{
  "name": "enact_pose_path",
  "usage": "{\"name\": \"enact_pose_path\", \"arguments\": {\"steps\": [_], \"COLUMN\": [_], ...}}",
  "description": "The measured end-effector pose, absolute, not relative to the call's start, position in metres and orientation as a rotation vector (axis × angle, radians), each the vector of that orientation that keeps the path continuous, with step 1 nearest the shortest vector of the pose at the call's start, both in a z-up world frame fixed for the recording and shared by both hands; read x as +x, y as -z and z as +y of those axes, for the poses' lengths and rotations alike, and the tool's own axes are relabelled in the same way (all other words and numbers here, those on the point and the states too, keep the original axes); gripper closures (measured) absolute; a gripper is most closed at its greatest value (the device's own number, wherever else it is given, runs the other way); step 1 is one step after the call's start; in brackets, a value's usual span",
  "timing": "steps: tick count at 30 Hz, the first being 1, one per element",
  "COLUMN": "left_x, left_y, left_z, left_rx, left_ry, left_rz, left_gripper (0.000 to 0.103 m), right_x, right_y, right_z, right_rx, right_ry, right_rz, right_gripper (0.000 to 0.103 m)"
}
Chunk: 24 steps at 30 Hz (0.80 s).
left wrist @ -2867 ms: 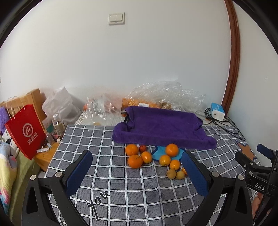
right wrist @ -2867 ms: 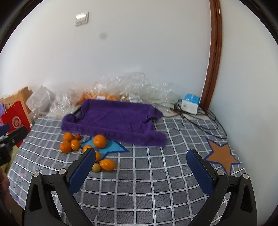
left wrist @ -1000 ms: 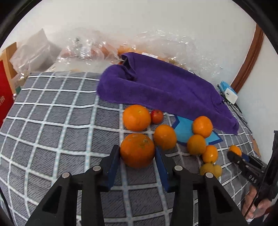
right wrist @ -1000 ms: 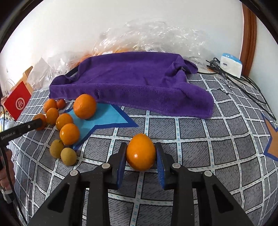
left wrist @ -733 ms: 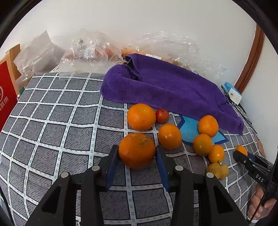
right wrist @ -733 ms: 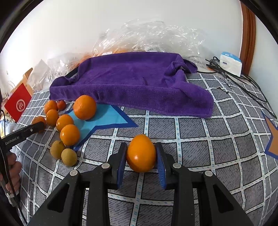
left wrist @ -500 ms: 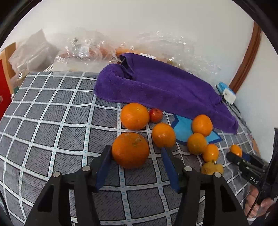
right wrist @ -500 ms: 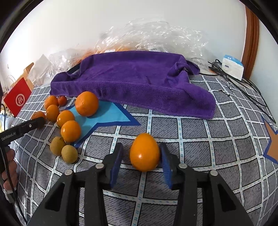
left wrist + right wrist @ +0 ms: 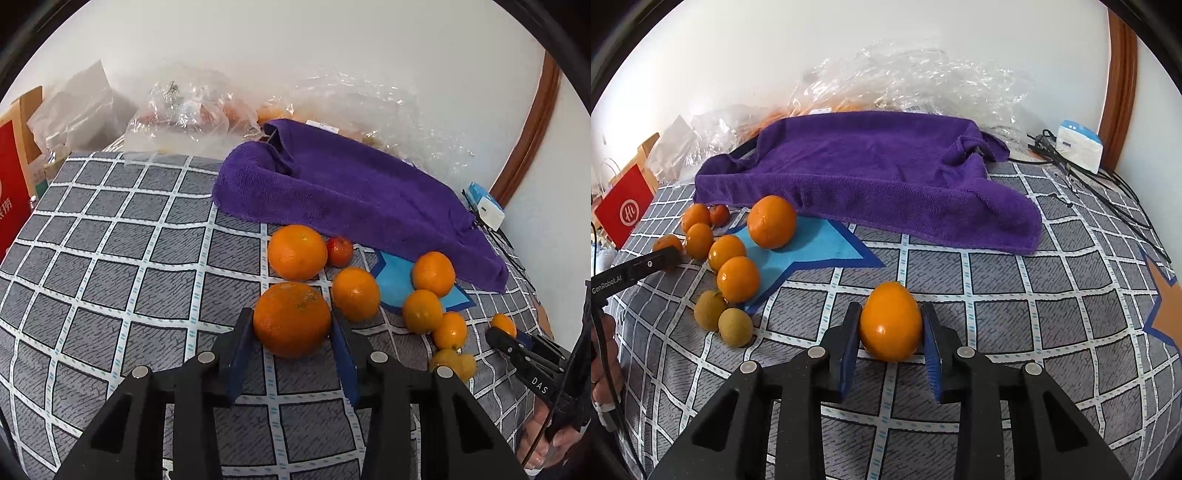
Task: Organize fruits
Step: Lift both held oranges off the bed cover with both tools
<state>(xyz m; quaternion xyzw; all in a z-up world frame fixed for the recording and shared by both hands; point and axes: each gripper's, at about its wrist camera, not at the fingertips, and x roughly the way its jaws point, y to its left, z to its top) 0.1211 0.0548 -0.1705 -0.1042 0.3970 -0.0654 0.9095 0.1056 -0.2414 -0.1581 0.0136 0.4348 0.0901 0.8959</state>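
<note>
My left gripper (image 9: pixel 291 328) is shut on a large rough-skinned orange (image 9: pixel 291 319) resting on the grey checked cloth (image 9: pixel 110 258). Behind it lie another large orange (image 9: pixel 297 252), a small red fruit (image 9: pixel 340 251) and several smaller oranges (image 9: pixel 355 293). My right gripper (image 9: pixel 891 328) is shut on a smooth oval orange (image 9: pixel 890 326) on the cloth. To its left lie several oranges (image 9: pixel 738 278), one big one (image 9: pixel 771 221) on a blue star patch (image 9: pixel 816 243), and two yellow-green fruits (image 9: pixel 735 326). A purple towel (image 9: pixel 871 173) lies draped behind.
Crinkled clear plastic bags (image 9: pixel 192 107) line the wall. A red paper bag (image 9: pixel 626 212) stands at the left. A white-and-blue box (image 9: pixel 1078 142) and black cables (image 9: pixel 1108 188) lie at the right. An orange star patch (image 9: pixel 1167 306) marks the cloth's right side.
Half a second ago both grippers had their jaws a little apart around their oranges. Now both have closed onto them. The fruits on the cloth have not moved.
</note>
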Motion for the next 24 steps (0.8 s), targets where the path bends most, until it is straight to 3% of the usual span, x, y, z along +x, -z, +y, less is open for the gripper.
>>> {"name": "enact_pose_path", "arguments": {"steps": [24], "left_x": [0.105], "left_y": [0.152], "left_z": [0.061], "left_rx": [-0.269], "left_ry": [0.145], "left_rz": [0.719], "left_gripper": [0.064], "right_x": [0.088], "right_y": [0.146], "right_z": [-0.264], "right_rx": [0.142], "right_ry": [-0.153], "right_rz": [0.830], "right_gripper": [0.071]}}
